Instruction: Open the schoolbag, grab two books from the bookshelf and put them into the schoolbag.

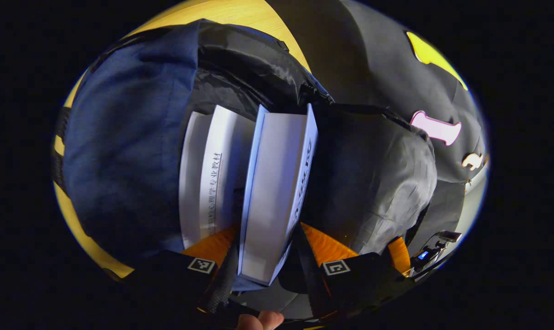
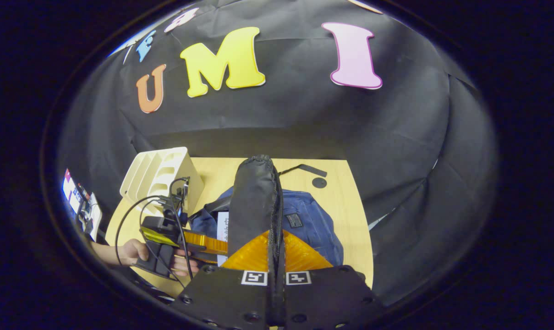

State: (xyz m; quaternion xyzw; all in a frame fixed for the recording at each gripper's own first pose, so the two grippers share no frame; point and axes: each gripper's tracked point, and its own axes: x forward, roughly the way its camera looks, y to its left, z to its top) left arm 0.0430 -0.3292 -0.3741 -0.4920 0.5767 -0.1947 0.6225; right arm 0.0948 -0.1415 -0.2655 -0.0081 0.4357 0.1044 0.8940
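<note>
1. Black cloth walls the booth behind a pale wooden tabletop (image 2: pixel 341 215), and on that tabletop, at the centre of the right gripper view, lies the blue schoolbag (image 2: pixel 315 224) with its mouth open.

2. At the middle of the left gripper view, the left gripper (image 1: pixel 264 256) has its jaws clamped on a white book (image 1: pixel 277 192), whose far end is already inside the bag's dark lining. A second book (image 1: pixel 210 178) sits just to its left, also in the opening.

3. In the right gripper view, the right gripper (image 2: pixel 277 256) has its jaws closed on the black flap (image 2: pixel 254 201) of the bag and lifts it upright at frame centre, which holds the mouth open.

4. Risk, as I judge it: if the flap slips from the right jaws, it drops onto the book and closes the opening, because the fabric is thin and slick.

5. The held book may catch its corner on the zipper edge or on the neighbouring book, and a hard push could then drag the whole bag across the tabletop.

6. Letting go too early could leave the book sticking out, so it tips back toward the left gripper.

7. At the left of the right gripper view, the white bookshelf (image 2: pixel 160 176) stands near the person's hand (image 2: pixel 134 252), and a trailing cable could snag it.
</note>
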